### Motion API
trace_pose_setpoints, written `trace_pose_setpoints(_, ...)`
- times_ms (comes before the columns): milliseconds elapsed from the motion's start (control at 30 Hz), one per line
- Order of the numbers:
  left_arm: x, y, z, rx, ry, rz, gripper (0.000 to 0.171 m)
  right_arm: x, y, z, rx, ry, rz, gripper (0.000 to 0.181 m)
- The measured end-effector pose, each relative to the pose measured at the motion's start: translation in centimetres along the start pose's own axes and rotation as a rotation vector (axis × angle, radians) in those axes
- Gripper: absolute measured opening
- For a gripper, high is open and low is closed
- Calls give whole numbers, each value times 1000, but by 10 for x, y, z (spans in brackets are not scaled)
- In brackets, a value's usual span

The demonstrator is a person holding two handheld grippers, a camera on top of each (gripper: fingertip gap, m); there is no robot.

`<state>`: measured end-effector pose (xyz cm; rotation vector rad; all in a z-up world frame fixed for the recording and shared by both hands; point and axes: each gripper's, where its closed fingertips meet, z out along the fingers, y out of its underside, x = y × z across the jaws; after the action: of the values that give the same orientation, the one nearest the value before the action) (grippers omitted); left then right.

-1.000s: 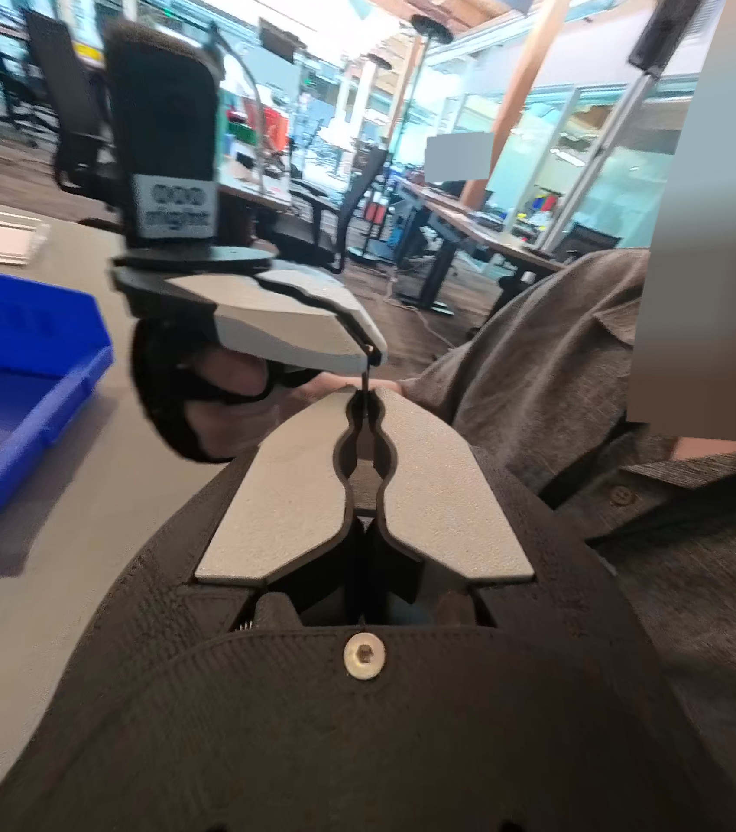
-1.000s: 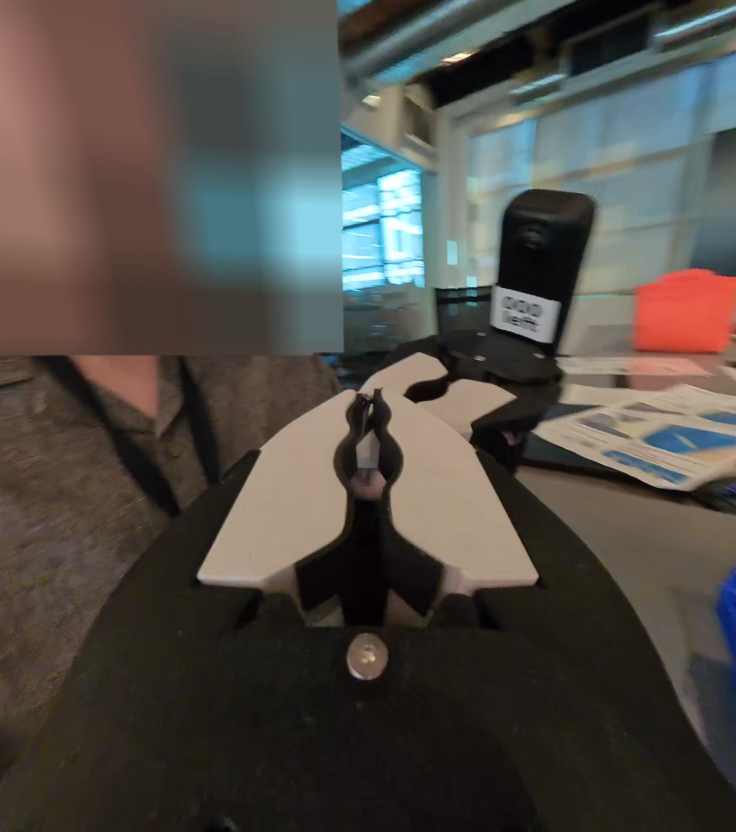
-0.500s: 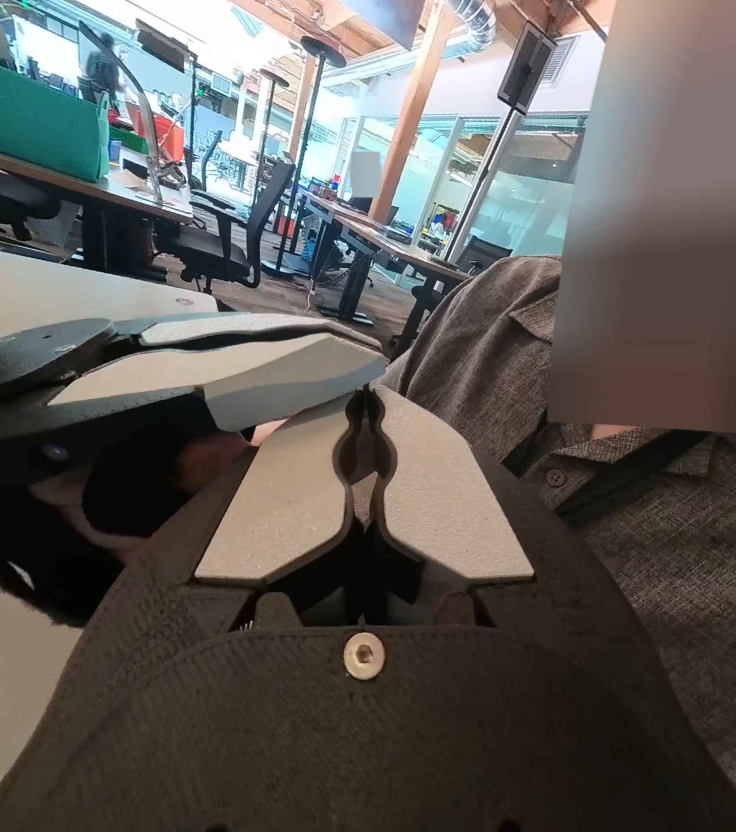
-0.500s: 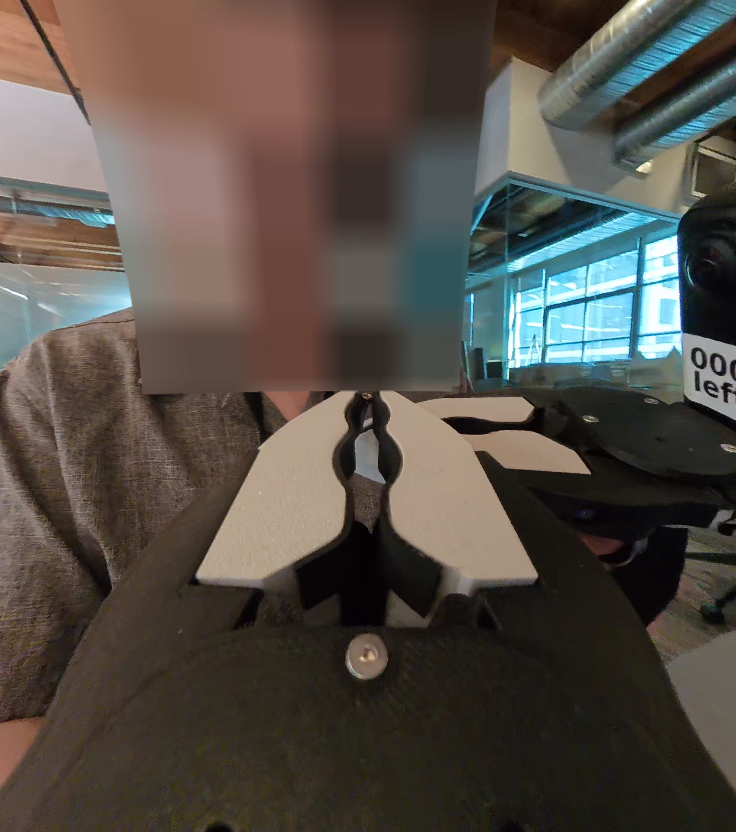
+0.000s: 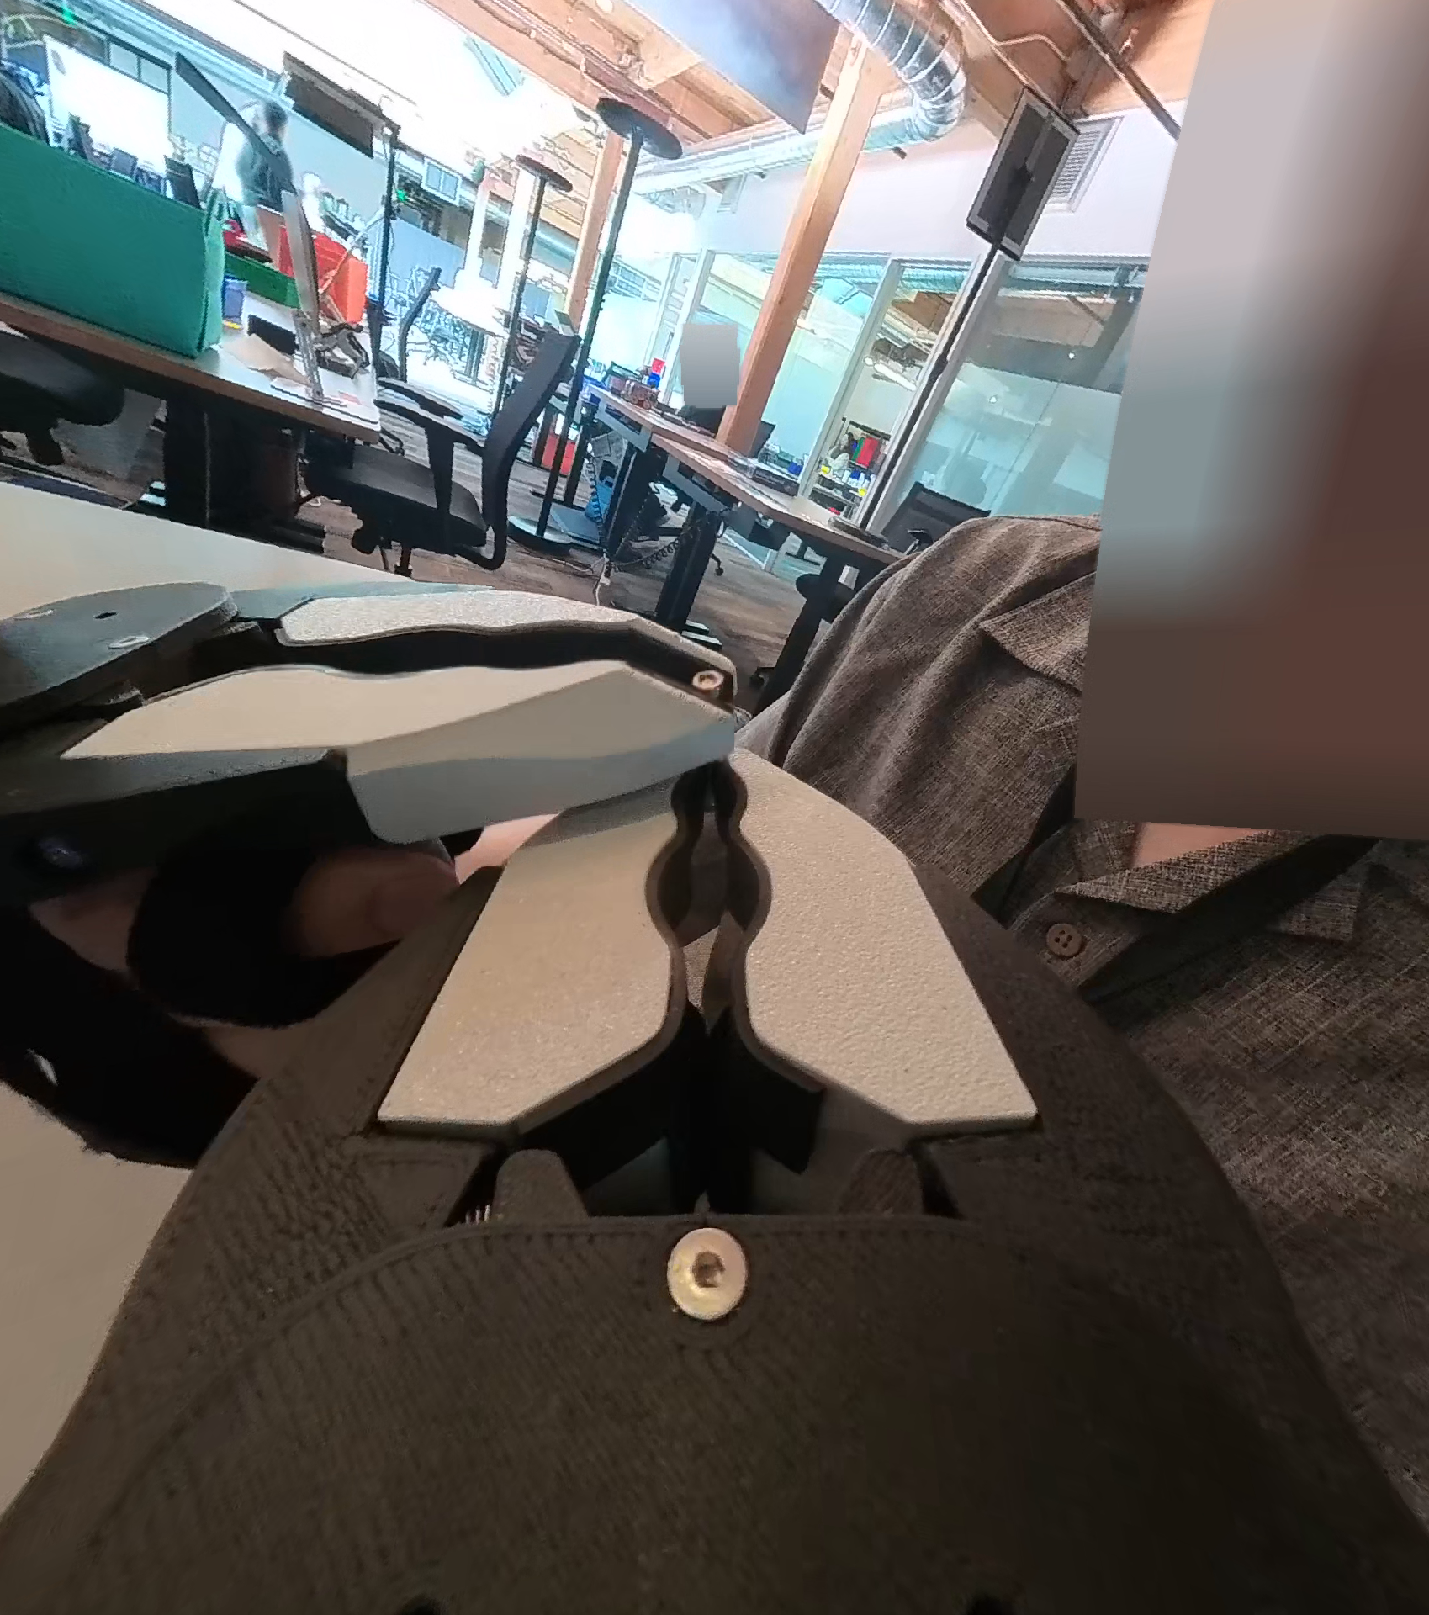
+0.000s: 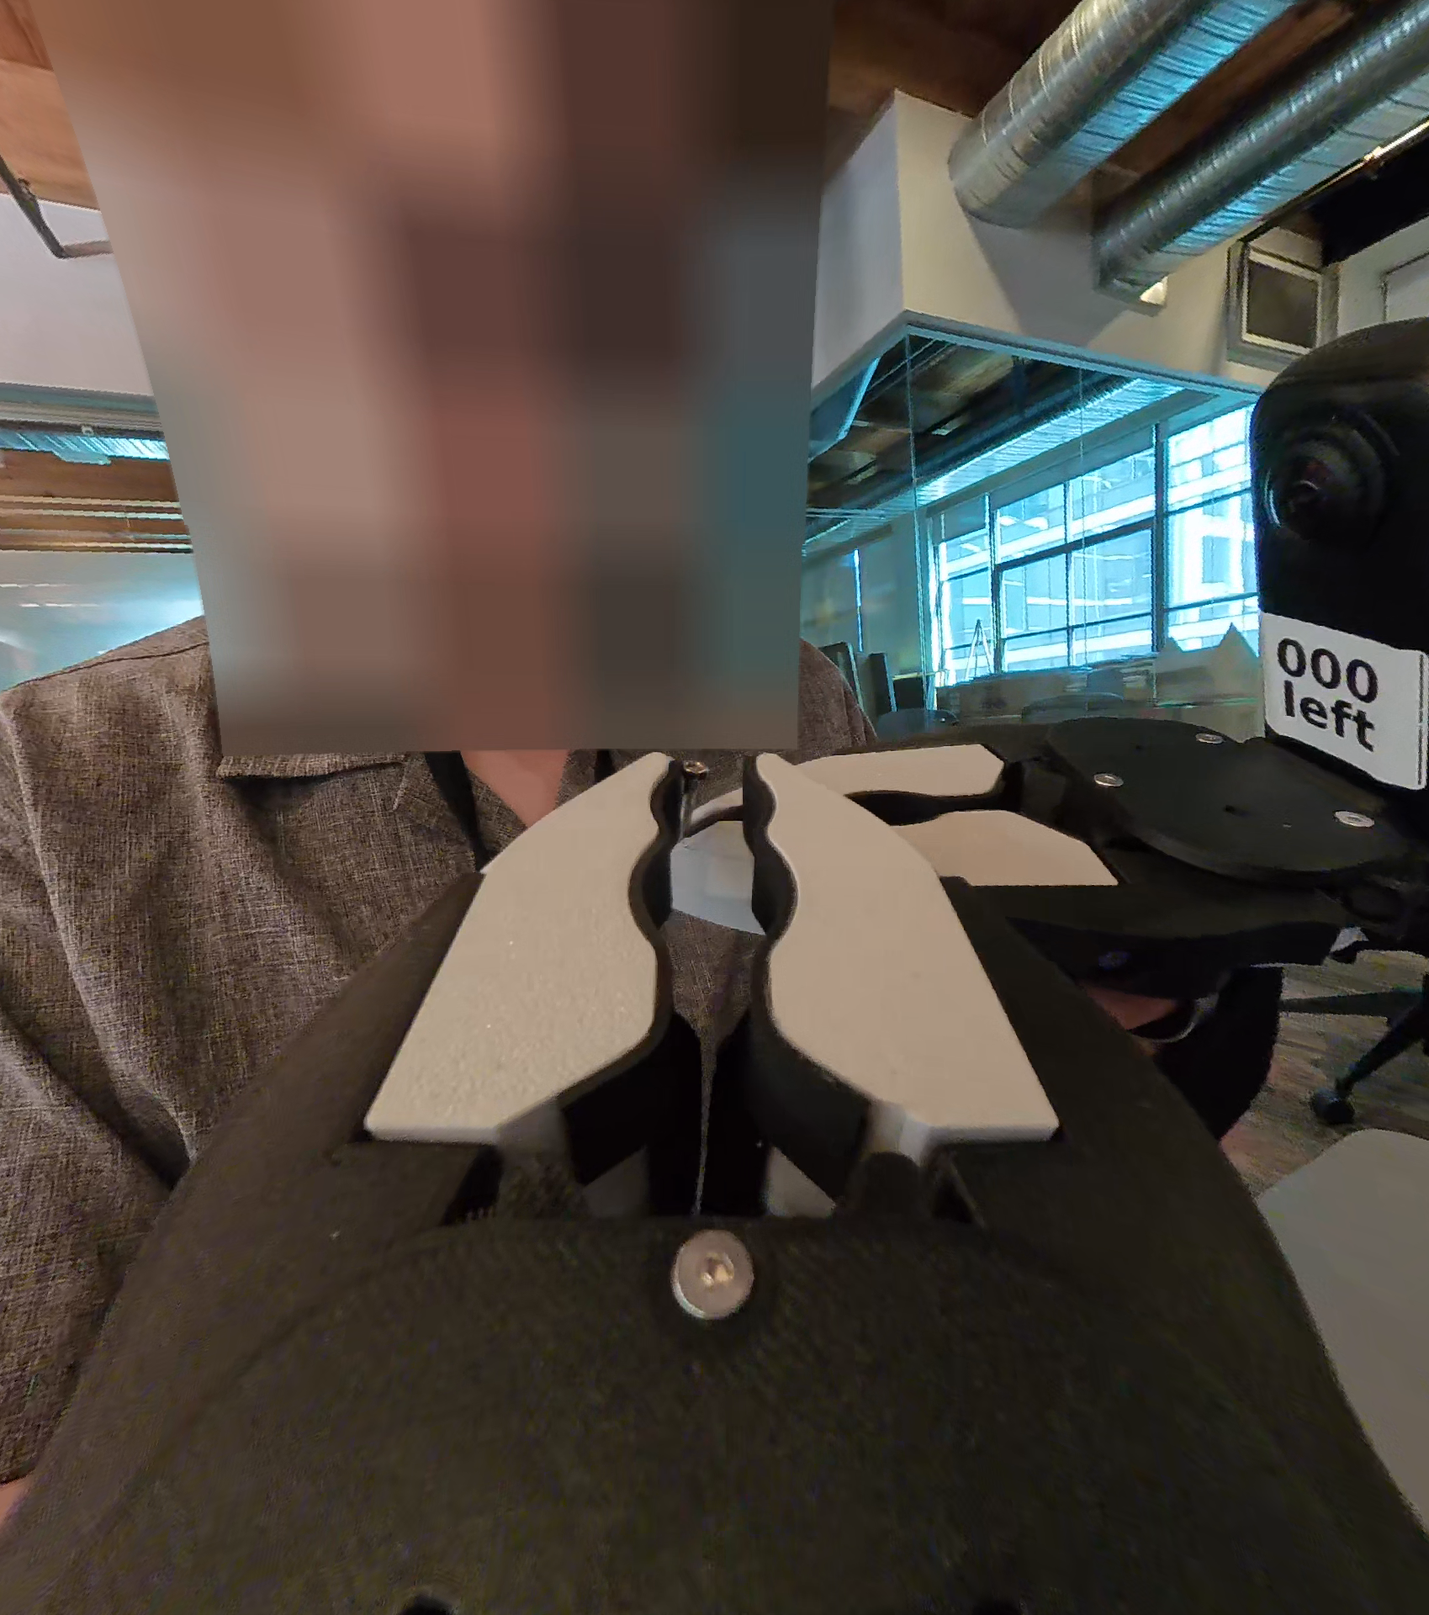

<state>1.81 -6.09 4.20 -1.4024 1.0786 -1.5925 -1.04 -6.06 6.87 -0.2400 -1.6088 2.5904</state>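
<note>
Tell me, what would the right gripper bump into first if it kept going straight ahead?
Most likely the left gripper, whose fingers cross right in front of the right gripper's tips, though depth is unclear. If it slips past, the person's grey shirt comes next.

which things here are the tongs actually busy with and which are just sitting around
In play:
- left tongs, shut, tips tucked under the right ones
- right tongs, slightly open, nothing clearly held
- grey shirt, which both point at

Sitting around:
- green bin
- office chair
- white table
</note>
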Motion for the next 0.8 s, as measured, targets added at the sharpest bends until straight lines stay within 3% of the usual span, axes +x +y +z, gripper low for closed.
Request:
trace_pose_setpoints(300,-1,-3,-3,7,-16,4,2,-3,-10,-11,63,33,-26,25)
trace_pose_setpoints(400,-13,-1,-7,-11,-108,18,2,-6,-21,-23,113,174,-95,25)
trace_pose_setpoints(467,-34,1,-14,-45,-276,53,2,5,-29,-37,136,457,-156,26)
trace_pose_setpoints(567,-64,-2,-31,-48,-536,75,2,12,-44,-79,168,1048,-356,35)
trace_pose_setpoints(633,-79,-6,-43,-18,-675,74,2,3,-48,-103,136,1417,-478,26)
trace_pose_setpoints(733,-95,-8,-57,-30,-874,146,2,0,-41,-107,-86,1760,-592,26)
trace_pose_setpoints(800,-98,-9,-59,-49,-958,200,2,9,-34,-101,-249,1872,-631,28)
